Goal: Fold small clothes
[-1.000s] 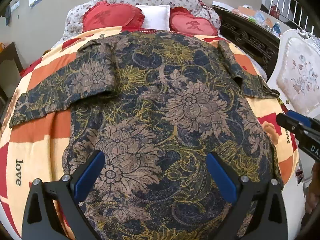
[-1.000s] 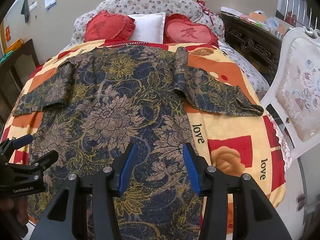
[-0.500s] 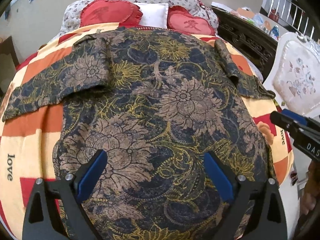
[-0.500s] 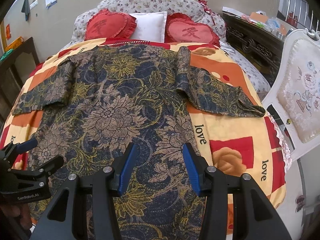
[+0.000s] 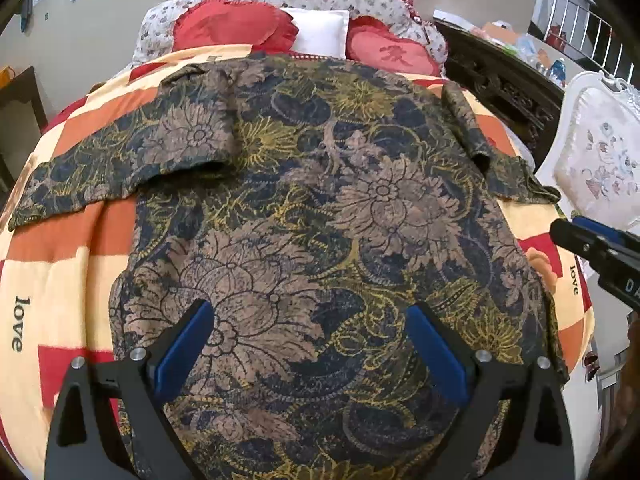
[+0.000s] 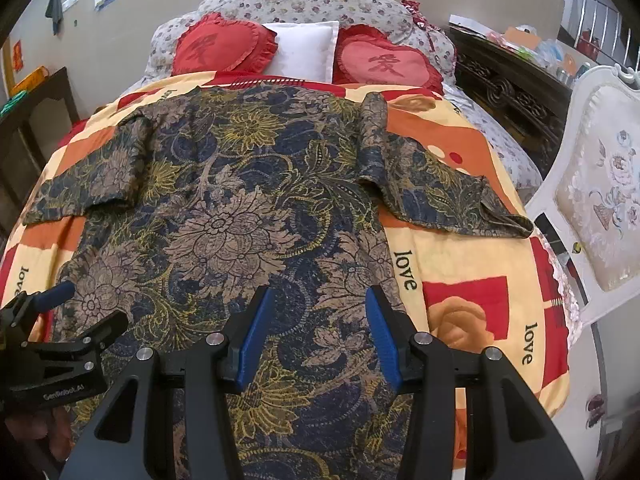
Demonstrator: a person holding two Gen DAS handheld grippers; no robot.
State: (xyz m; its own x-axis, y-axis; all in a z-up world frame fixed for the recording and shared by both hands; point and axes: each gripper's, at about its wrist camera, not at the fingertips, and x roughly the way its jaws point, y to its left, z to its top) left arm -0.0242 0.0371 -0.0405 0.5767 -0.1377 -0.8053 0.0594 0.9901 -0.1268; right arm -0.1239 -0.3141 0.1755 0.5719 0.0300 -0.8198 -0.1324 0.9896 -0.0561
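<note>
Bed (image 6: 460, 264) fills both views, covered by an orange, yellow and red patchwork quilt (image 6: 472, 240) printed with "love". On the quilt lies the dark floral garment (image 6: 240, 208), spread flat, neckline toward the headboard, hem toward me, both short sleeves out to the sides; the sleeve on the right of the frame (image 6: 448, 196) rests on bare quilt, its cuff slightly rumpled. In the left wrist view the same garment (image 5: 320, 220) takes most of the frame. At the head of the bed a floral pillow roll (image 6: 312, 0), two red heart cushions (image 6: 224, 44) and a white pillow (image 6: 304, 48) between them. A white upholstered chair (image 6: 600, 200) stands beside the bed on the right of the frame, dark carved furniture (image 6: 508, 84) behind it. My left tool (image 5: 310, 340) hangs over the lower left part of the garment, jaws wide apart, nothing between the blue pads, not touching the cloth as far as I can tell. It also shows at the left edge of the right wrist view (image 6: 76, 312), one pad over the garment's edge. My right tool (image 6: 316, 328) hovers above the lower right part of the garment, jaws partly spread, holding nothing, fabric visible in the gap. Its tip pokes in at the right edge of the left wrist view (image 5: 580, 236), over the quilt near the garment's side hem.
</note>
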